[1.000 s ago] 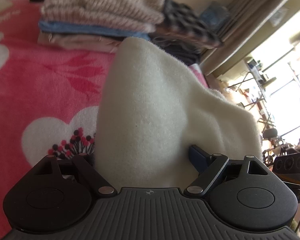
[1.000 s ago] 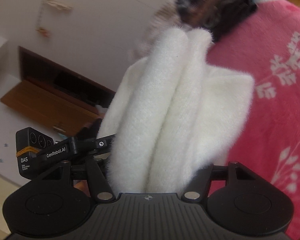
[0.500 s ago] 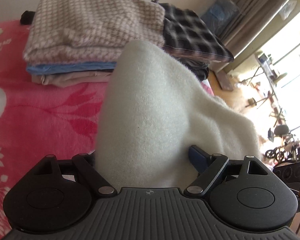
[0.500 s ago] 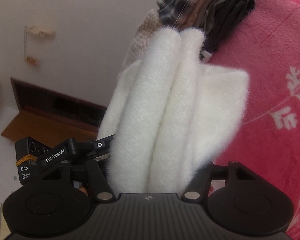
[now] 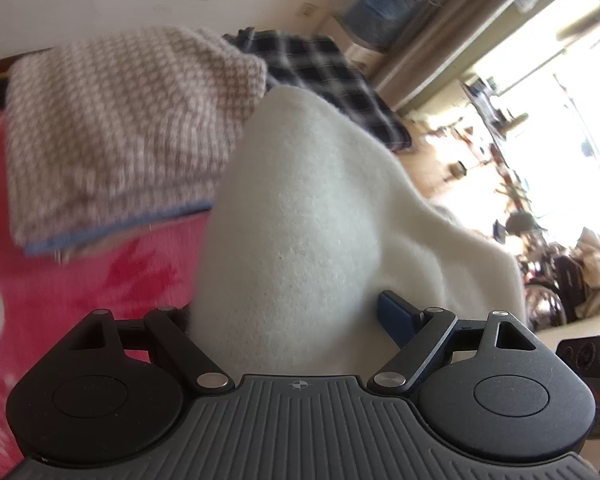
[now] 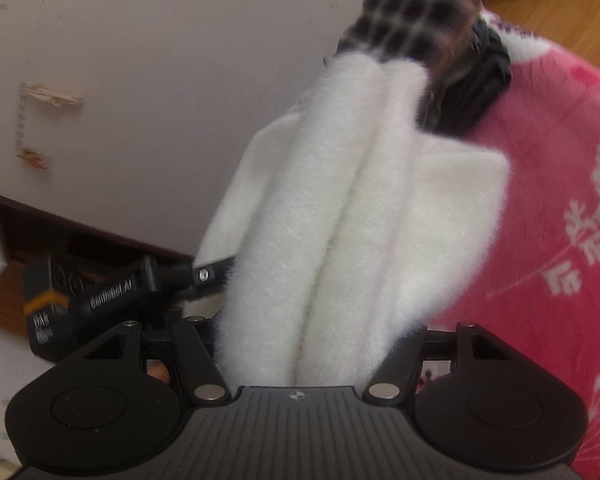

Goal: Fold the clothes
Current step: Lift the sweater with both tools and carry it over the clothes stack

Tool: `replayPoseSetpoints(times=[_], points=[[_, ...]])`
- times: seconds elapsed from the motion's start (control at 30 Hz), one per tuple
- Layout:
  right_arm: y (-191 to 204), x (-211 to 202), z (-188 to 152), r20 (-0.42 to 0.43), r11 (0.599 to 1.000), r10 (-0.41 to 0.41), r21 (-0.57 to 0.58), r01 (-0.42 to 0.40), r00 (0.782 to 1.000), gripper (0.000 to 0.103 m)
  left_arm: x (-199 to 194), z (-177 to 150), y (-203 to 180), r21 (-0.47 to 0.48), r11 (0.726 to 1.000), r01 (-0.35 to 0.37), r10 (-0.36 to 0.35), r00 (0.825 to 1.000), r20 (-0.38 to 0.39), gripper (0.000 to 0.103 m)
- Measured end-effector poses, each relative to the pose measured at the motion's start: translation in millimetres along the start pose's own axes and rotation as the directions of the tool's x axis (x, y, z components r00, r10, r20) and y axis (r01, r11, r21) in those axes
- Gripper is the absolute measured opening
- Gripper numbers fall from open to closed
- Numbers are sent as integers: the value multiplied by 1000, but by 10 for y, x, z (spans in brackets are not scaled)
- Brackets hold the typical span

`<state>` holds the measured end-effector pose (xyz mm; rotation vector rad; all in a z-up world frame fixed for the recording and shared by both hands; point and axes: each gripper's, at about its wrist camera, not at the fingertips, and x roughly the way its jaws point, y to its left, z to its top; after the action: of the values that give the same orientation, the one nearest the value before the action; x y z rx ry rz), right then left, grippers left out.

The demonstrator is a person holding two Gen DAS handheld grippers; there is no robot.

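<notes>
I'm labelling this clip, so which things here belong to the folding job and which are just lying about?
In the job:
- white fleece garment, gripped by left gripper and right gripper
- folded stack topped by the knit sweater
- plaid garment

Lying about:
- pink blanket
- curtain

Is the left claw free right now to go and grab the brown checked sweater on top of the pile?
Probably not: the left claw is shut on the white fleece garment, so though the brown checked sweater lies uncovered ahead, the fleece must go first.

Both grippers (image 5: 300, 320) (image 6: 320, 332) clamped, fingers hidden.
</notes>
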<state>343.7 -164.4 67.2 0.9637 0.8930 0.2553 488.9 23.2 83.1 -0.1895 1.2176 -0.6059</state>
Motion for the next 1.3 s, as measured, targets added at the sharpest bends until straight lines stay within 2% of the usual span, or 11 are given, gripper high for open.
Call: replayPoseSetpoints(times=[0.17, 0.27, 0.43, 0.53, 0.6, 0.67, 0.77, 0.97, 1.07, 1.17, 1.3], points=[[425, 361, 71, 48, 998, -56, -10, 57, 997, 65, -24, 353, 239, 18, 1000, 3, -2, 999, -39, 84], [627, 677, 145, 39, 999, -41, -11, 41, 998, 65, -39, 564, 382, 29, 1000, 5, -3, 998, -63, 84], [592, 944, 225, 25, 1000, 7, -2, -7, 1000, 65, -9, 854, 478, 29, 1000, -4, 7, 996, -92, 84], [543, 1037, 311, 20, 999, 42, -14, -42, 999, 65, -3, 958, 361, 34, 995, -95, 98, 990, -102, 84], [484, 1140, 413, -8, 995, 100, -21, -100, 995, 65, -10, 1019, 262, 49, 985, -165, 169, 980, -107, 84], [429, 1231, 553, -59, 990, 142, 8, -142, 988, 65, 28, 1114, 185, 44, 979, -201, 205, 970, -130, 84], [425, 1228, 728, -71, 987, 162, 34, -160, 984, 65, 121, 1307, 137, 48, 974, -221, 226, 960, -162, 84], [440, 1531, 920, 53, 989, 108, 101, -113, 993, 65, 484, 1888, 177, 210, 955, -208, 253, 942, -222, 84], [530, 1793, 946, 136, 989, 65, 120, -82, 989, 65, 678, 2176, 197, 318, 936, -151, 237, 938, -253, 84], [613, 2088, 969, 220, 988, 7, 150, -41, 976, 65, 878, 2406, 206, 452, 890, -64, 210, 936, -281, 84], [721, 2524, 925, 331, 974, -80, 225, 3, 940, 66, 1126, 2580, 265, 569, 821, 30, 187, 929, -318, 84]])
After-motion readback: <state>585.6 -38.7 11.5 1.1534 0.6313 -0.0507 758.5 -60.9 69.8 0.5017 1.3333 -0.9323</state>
